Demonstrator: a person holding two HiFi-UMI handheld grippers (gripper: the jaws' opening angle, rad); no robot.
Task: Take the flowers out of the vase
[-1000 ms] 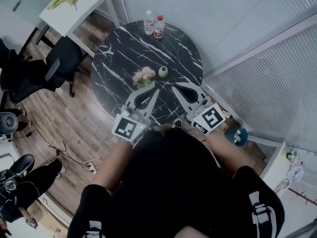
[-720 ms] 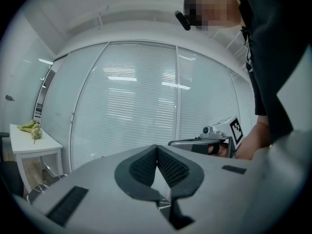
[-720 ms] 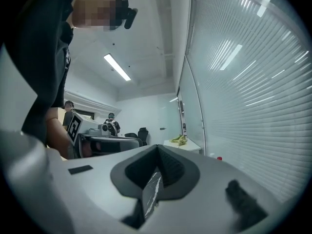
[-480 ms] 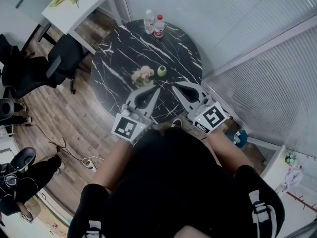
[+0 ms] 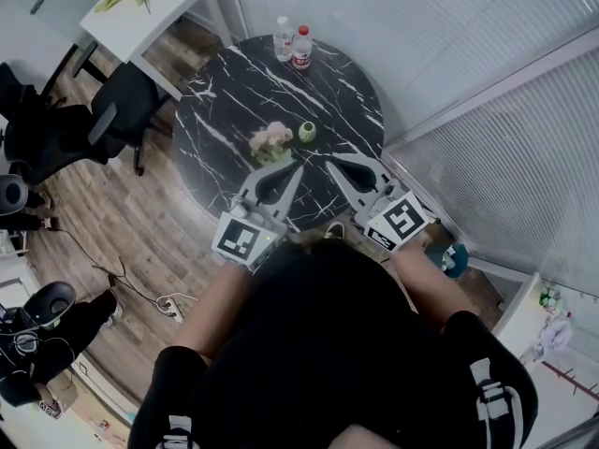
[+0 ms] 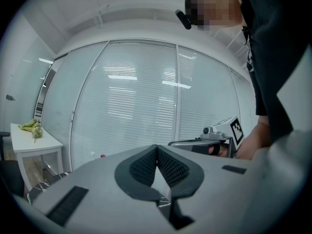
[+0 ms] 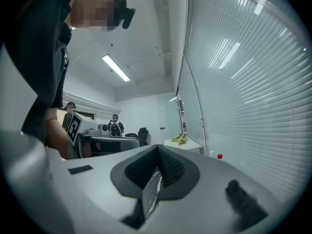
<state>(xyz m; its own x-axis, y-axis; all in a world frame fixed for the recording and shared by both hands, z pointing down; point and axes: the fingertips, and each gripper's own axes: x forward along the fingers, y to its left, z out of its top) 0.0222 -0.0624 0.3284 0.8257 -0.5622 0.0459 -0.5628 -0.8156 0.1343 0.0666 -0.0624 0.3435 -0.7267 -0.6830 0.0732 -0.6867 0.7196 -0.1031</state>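
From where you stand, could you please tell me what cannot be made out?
Flowers: head view, too small; the blooms cover whatever holds the stems.
Green object beside them: too small to name, head view.
Both: blocked in the gripper views by the left claw and right claw.
Bottles: labels too small, head view.

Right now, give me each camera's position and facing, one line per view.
Head view: on the person's head, looking steeply down at the table, flowers, both forearms and torso.
Left gripper view: on the left gripper, level along its shut jaws toward window blinds; forearm at right.
Right gripper view: on the right gripper, level along shut jaws; torso at left.
Shared: both gripper views show the other gripper.
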